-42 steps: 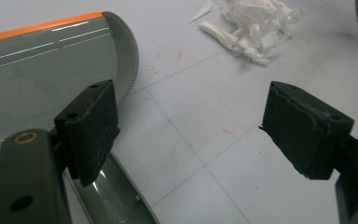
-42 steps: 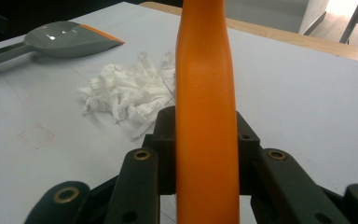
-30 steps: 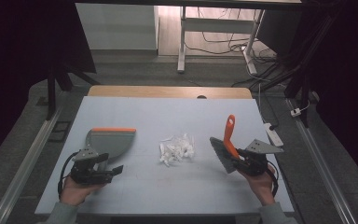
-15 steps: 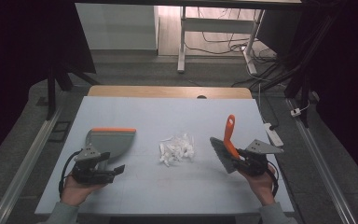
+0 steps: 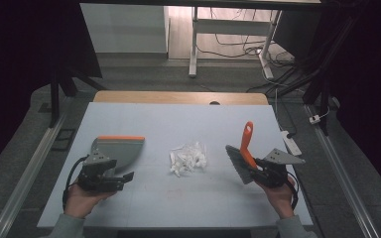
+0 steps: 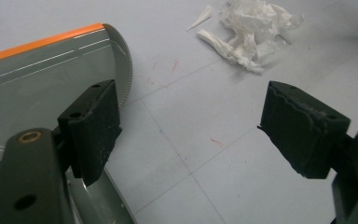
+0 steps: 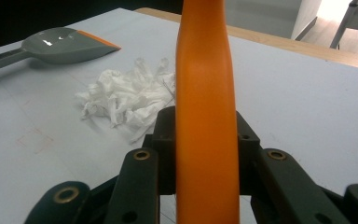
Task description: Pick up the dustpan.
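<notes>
right tool (image 7: pixel 205 140): being kept clenched on the orange handle of the brush (image 5: pixel 243 154); bristles are being held just off the bench (image 5: pixel 144 208), to the right of the scraps.
left tool (image 6: pixel 205 135): released — jaws spread wide, nothing being gripped; one pad is being held over the rear of the dustpan (image 5: pixel 119 149), the other over bare bench.
paper scraps (image 5: pixel 188 158): lying in a loose white heap mid-bench, between dustpan and brush, apart from both.
step (judged): dustpan pickup is being set up; sweeping is not yet being done.
next move (judged): left jaws are to be lined up on the dustpan's handle and closed — then the orange lip is to be brought beside the heap before the brush is drawn across.
</notes>
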{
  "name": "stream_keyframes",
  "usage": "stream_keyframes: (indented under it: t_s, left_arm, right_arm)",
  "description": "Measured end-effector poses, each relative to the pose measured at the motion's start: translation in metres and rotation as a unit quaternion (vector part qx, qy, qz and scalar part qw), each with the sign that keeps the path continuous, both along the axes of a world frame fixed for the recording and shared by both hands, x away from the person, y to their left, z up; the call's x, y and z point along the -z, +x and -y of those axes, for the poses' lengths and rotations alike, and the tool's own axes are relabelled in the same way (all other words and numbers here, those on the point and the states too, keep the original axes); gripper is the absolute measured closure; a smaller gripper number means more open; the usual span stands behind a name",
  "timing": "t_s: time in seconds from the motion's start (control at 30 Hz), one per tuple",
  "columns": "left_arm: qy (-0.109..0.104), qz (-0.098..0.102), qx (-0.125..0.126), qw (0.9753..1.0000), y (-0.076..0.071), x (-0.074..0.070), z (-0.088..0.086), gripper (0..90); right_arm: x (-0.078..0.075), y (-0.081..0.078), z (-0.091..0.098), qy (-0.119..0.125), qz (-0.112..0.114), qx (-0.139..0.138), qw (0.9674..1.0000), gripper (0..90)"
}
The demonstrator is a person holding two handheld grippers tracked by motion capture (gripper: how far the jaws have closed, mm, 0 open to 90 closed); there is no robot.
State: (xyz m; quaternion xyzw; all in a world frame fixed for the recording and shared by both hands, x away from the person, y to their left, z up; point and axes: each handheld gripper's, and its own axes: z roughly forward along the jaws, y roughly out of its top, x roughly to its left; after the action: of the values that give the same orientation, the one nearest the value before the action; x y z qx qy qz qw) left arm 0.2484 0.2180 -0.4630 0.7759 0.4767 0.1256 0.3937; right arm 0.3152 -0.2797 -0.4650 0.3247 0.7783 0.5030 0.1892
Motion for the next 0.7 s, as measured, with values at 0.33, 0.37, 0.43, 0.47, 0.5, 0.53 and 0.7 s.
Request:
stream_keyframes:
  t_s: [0.33, 0.37, 0.43, 0.47, 0.5, 0.53, 0.7]
  left_arm:
    - [0.013, -0.036, -0.035, 0.9986, 0.011, -0.016, 0.001, 19.1]
    - [0.012, -0.041, -0.039, 0.9983, 0.013, -0.016, 0.000, 18.2]
    - [0.010, -0.056, -0.043, 0.9974, 0.016, -0.014, -0.002, 17.7]
    - [0.011, -0.064, -0.047, 0.9968, 0.018, -0.013, -0.003, 17.3]
    - [0.013, -0.071, -0.053, 0.9960, 0.019, -0.012, -0.004, 17.1]
    - [0.014, -0.077, -0.059, 0.9952, 0.020, -0.010, -0.005, 16.9]
    - [0.017, -0.099, -0.095, 0.9904, 0.025, -0.004, -0.015, 15.7]
  right_arm:
    - [0.000, 0.000, 0.001, 0.003, 0.000, 0.002, 1.0000, 70.3]
    - [0.000, 0.000, 0.000, 0.002, -0.001, 0.002, 1.0000, 70.2]
    - [0.000, 0.000, 0.000, 0.001, -0.002, 0.002, 1.0000, 70.3]
    - [0.001, 0.000, 0.000, 0.001, -0.004, 0.000, 1.0000, 70.2]
    - [0.001, 0.000, 0.000, 0.001, -0.004, 0.000, 1.0000, 70.2]
    - [0.001, 0.001, 0.000, 0.002, -0.004, 0.001, 1.0000, 70.2]
    - [0.002, 0.000, -0.001, 0.002, -0.007, 0.001, 1.0000, 70.2]
